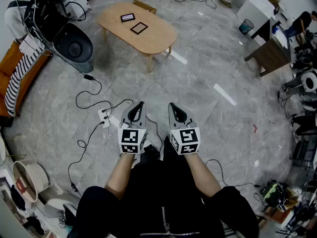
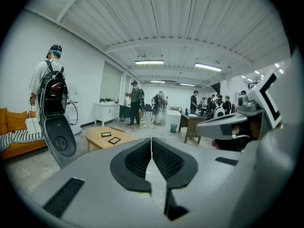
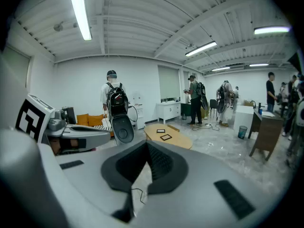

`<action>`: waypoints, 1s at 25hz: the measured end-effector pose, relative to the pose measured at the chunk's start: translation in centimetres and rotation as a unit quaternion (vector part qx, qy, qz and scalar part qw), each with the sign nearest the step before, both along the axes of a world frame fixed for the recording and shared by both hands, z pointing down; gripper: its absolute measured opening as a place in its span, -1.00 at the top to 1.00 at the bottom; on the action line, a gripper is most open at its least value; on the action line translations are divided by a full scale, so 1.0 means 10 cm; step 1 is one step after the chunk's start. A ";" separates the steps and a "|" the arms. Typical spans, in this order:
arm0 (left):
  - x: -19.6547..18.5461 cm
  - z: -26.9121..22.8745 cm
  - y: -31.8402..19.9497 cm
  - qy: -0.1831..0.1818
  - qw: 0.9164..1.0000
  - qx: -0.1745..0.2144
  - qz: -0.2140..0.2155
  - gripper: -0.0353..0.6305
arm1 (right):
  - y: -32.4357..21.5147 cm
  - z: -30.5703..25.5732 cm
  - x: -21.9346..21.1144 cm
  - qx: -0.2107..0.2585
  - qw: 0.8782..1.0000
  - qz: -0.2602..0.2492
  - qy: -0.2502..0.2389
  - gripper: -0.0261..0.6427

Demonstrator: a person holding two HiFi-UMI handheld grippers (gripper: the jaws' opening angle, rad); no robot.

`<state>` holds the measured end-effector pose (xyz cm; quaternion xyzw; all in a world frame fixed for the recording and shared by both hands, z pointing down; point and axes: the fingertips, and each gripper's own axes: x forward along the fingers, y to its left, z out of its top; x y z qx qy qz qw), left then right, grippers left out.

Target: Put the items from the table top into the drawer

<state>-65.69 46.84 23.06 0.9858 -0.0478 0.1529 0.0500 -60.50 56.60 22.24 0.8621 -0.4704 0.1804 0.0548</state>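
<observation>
Far frame [image 1: 128, 17], near frame [image 1: 139, 28] flat on wooden table [image 1: 153, 41], 11 o'clock, well apart from person. Can't make out drawer. Left gripper [image 1: 139, 105], right gripper [image 1: 173, 106] side by side over floor, jaws pressed together, nothing between. Step: approach, no pick yet. Next: walk in, spread jaws, pinch frame edge.

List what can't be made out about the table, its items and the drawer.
- Two flat dark items on the table: too small in every view to identify.
- Drawer: not made out anywhere. The tabletop covers the underside in the head view, and the gripper views show it too small.
</observation>
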 end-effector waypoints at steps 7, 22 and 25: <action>-0.01 0.05 -0.07 -0.002 1.000 0.000 -0.001 0.84 | -0.09 -0.03 -0.10 0.009 0.999 -0.025 0.025 0.90; 0.34 0.12 -0.18 -0.011 1.000 -0.014 0.002 0.84 | -0.09 0.07 0.23 0.021 1.000 -0.002 -0.019 0.90; 0.51 0.13 -0.22 -0.014 1.000 -0.009 0.002 0.84 | -0.15 0.09 0.41 0.025 0.999 -0.002 -0.021 0.90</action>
